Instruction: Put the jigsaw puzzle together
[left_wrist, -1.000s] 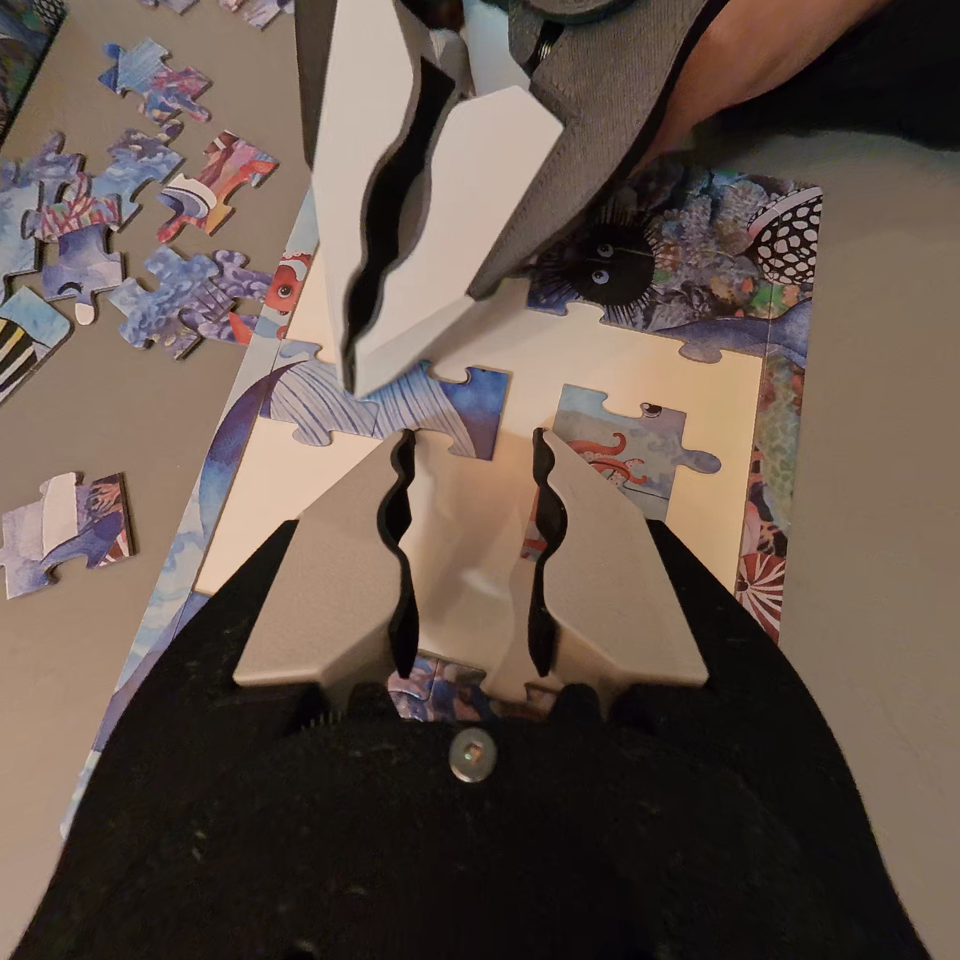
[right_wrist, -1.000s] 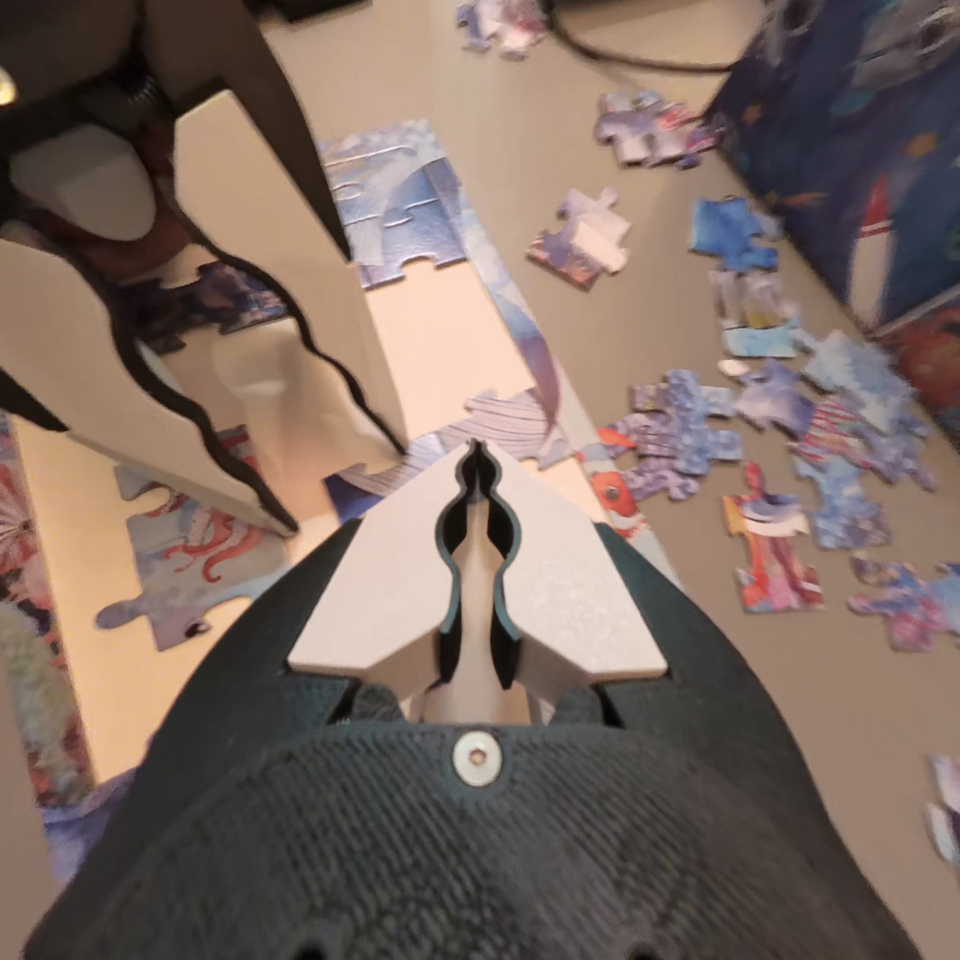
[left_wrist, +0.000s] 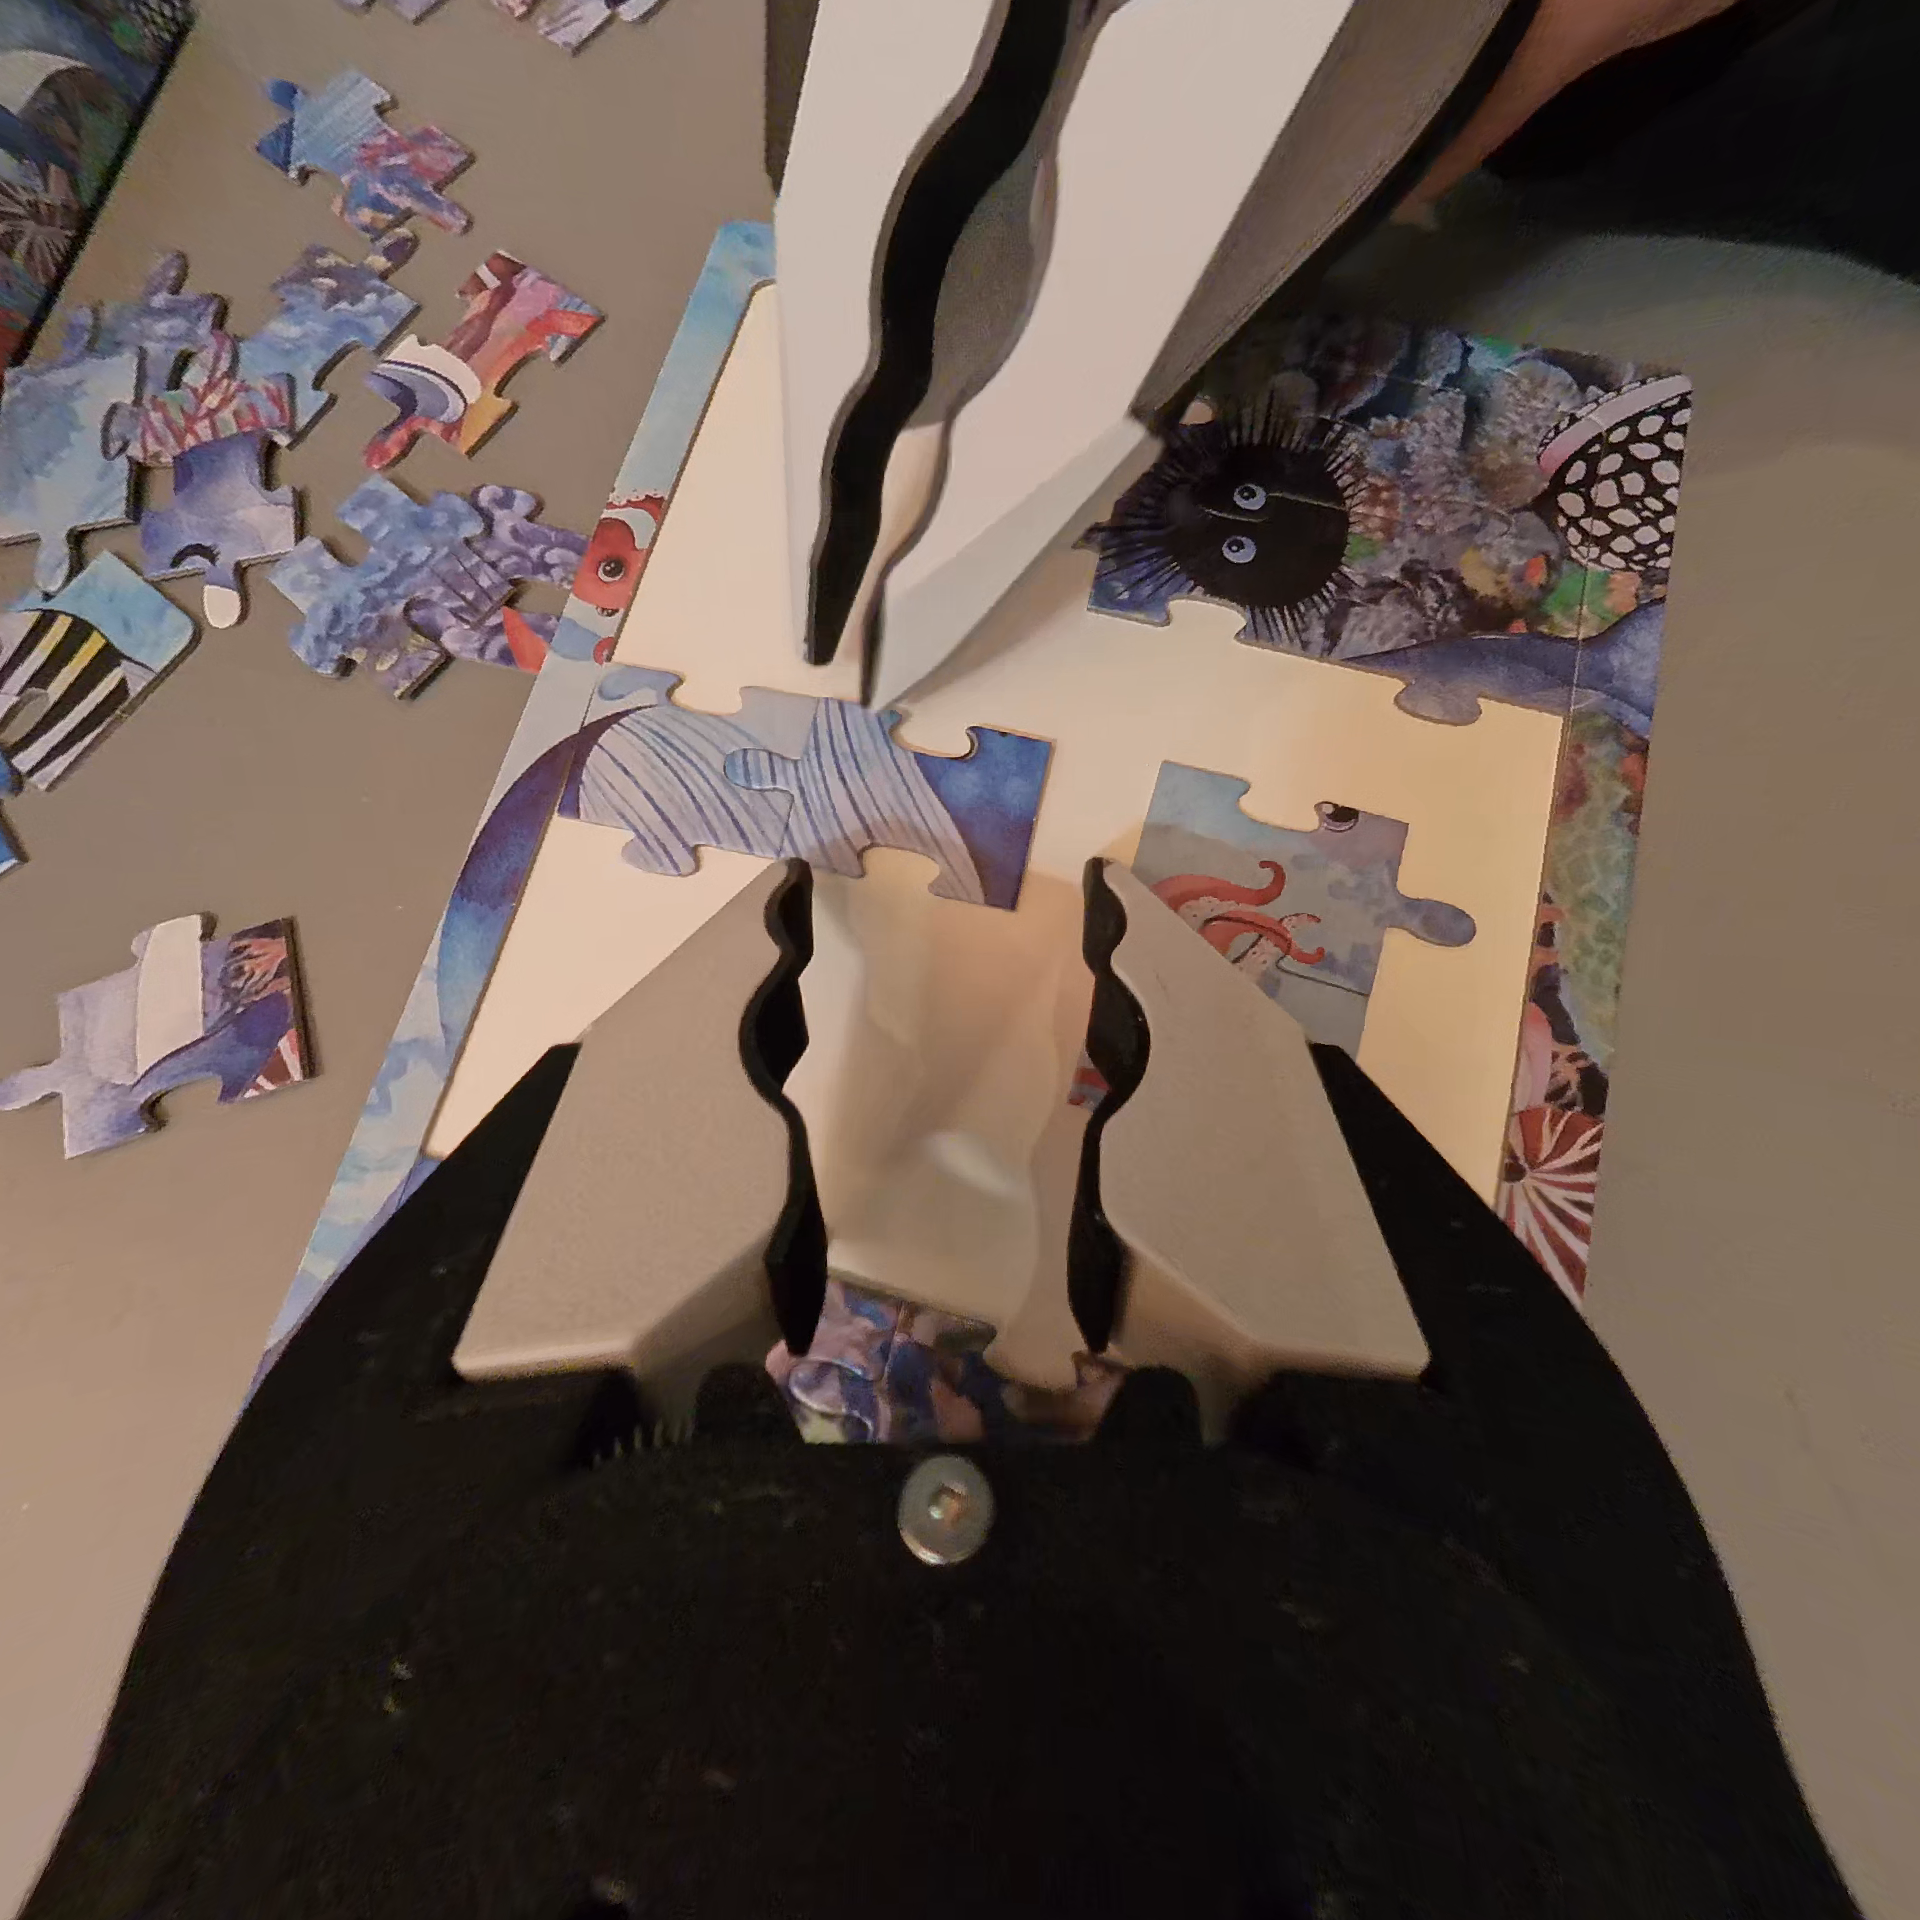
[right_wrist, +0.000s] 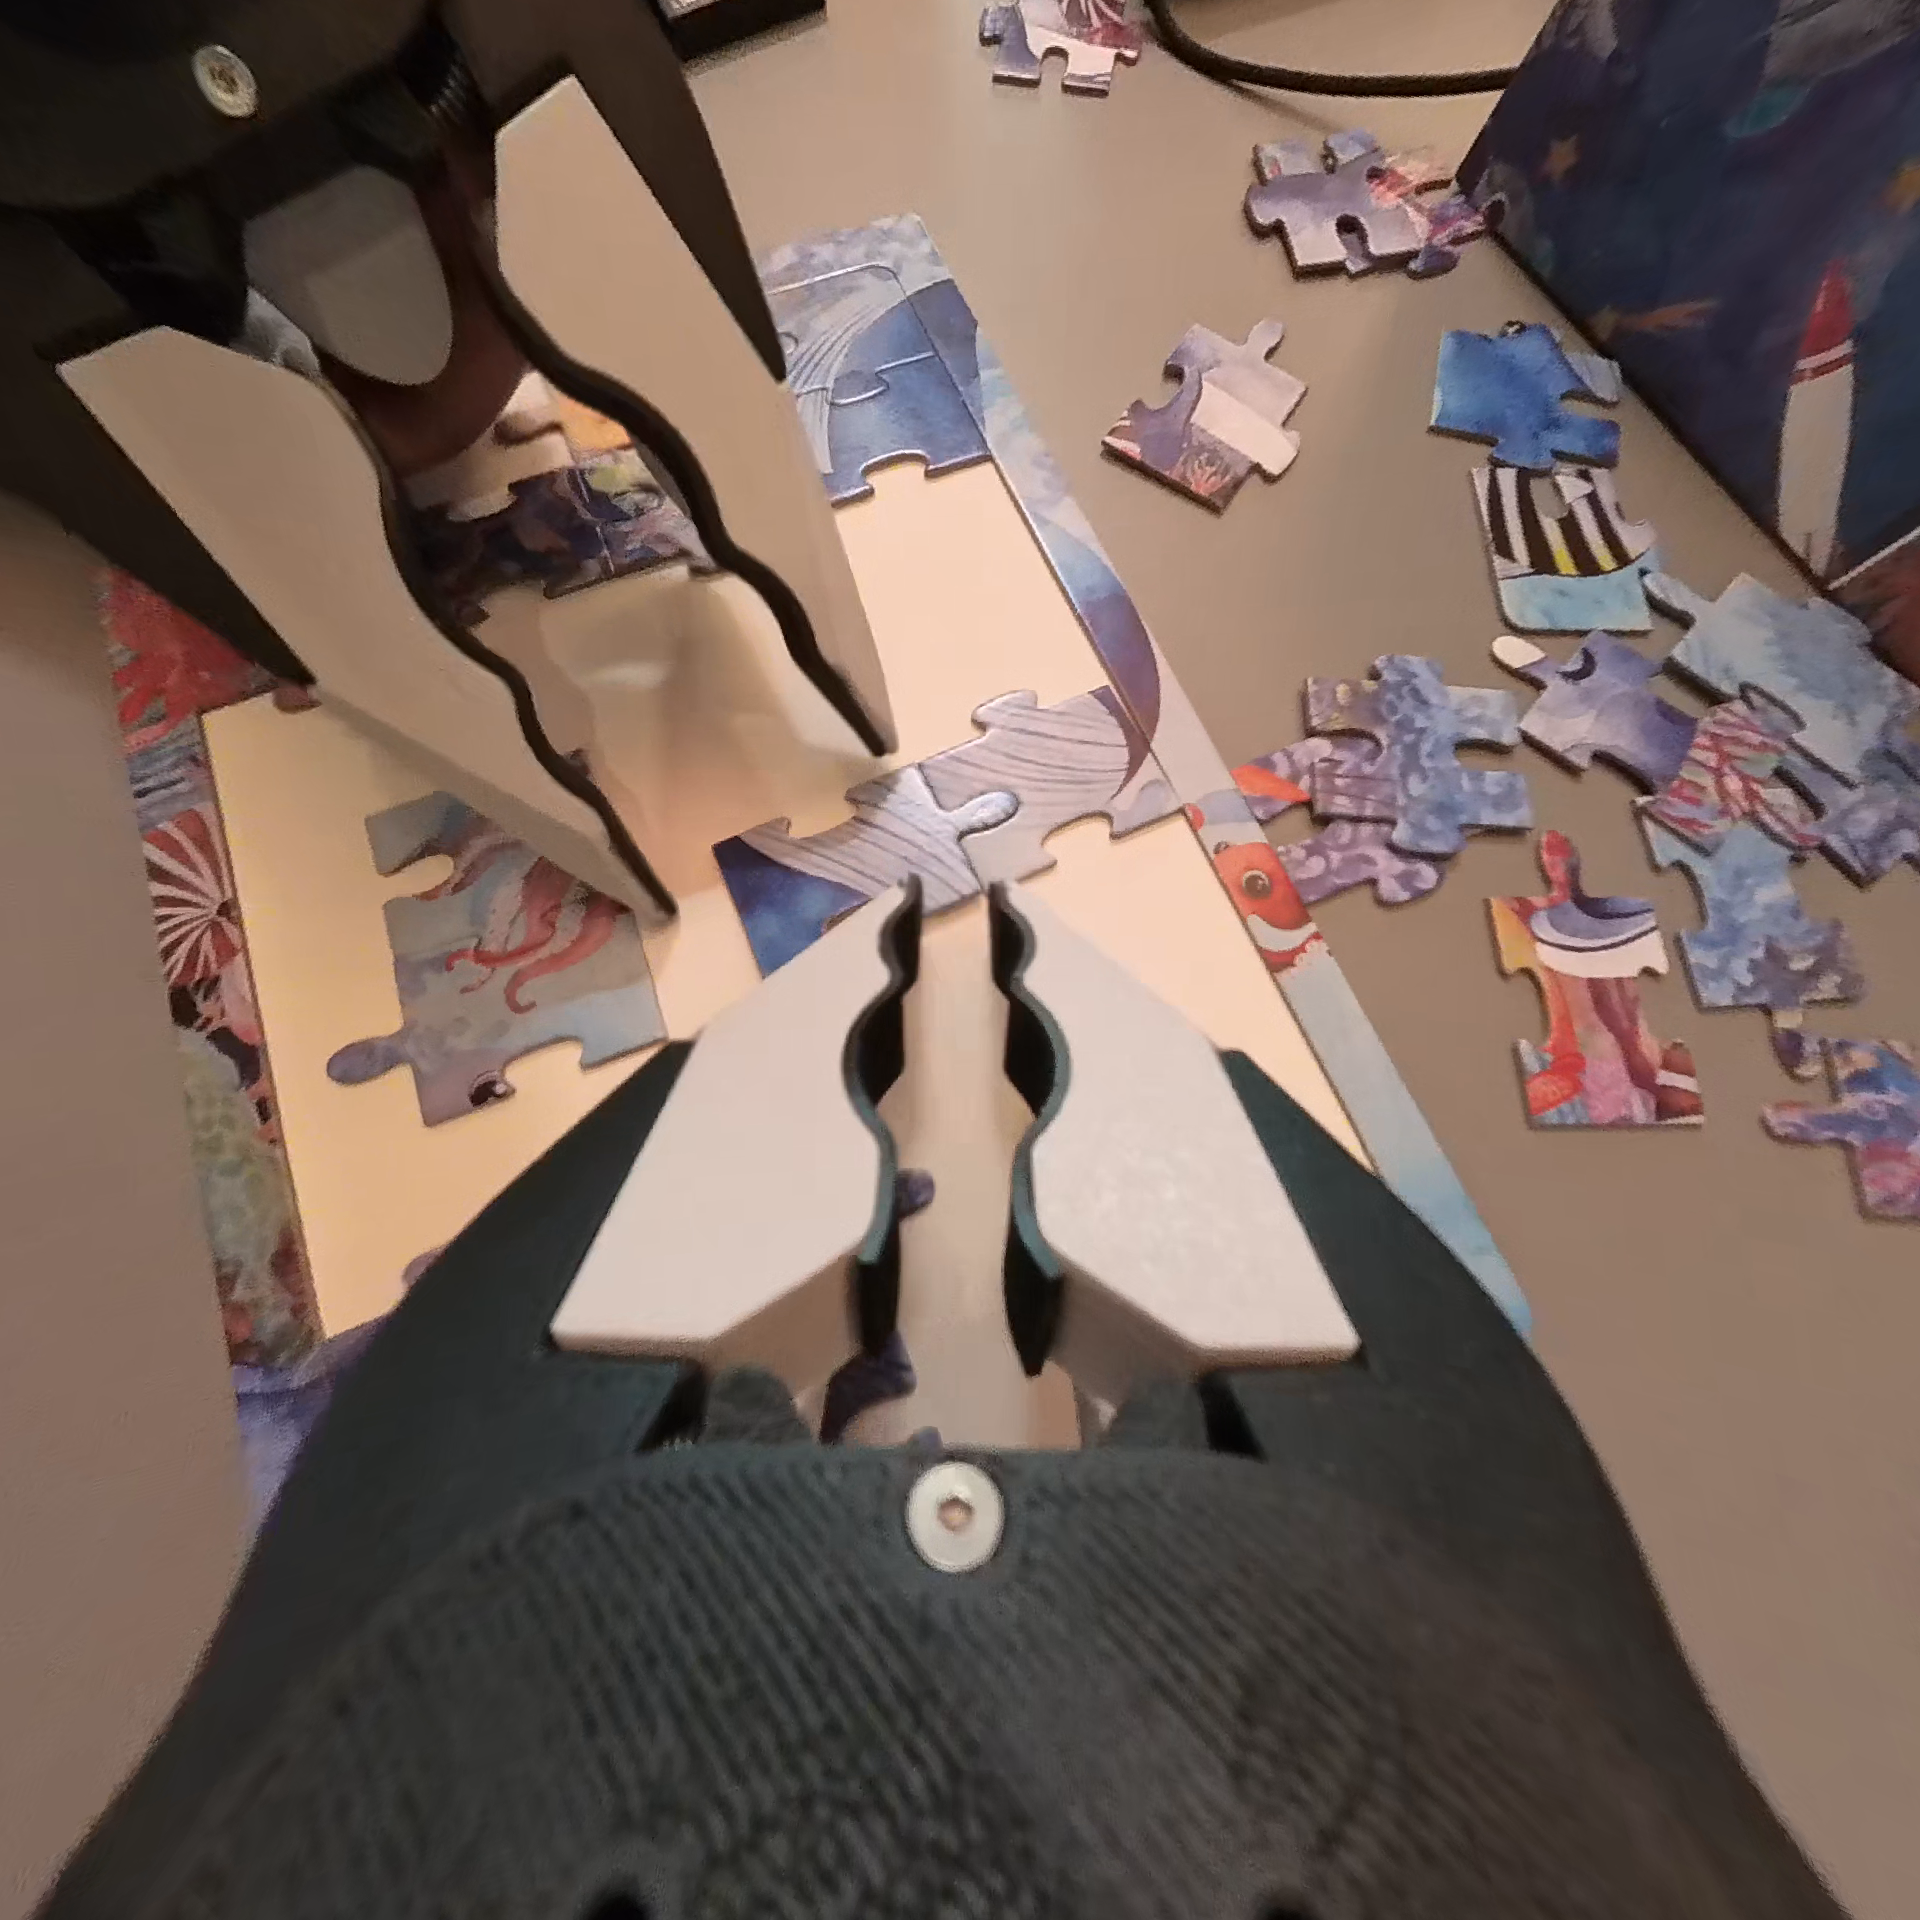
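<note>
The left tongs (left_wrist: 940, 883) are wide open and hold nothing. The right tongs (right_wrist: 954, 896) are open a little, also empty. Both tips sit just beside the two striped whale pieces (left_wrist: 800, 795) in the puzzle tray (left_wrist: 1579, 935). A push might pop those pieces apart or slide the octopus piece (left_wrist: 1268, 883). I see no writing anywhere.

Right tongs (right_wrist: 954, 902) parted a little since a second ago, tips lowered beside the striped whale piece (right_wrist: 883, 847)
</note>
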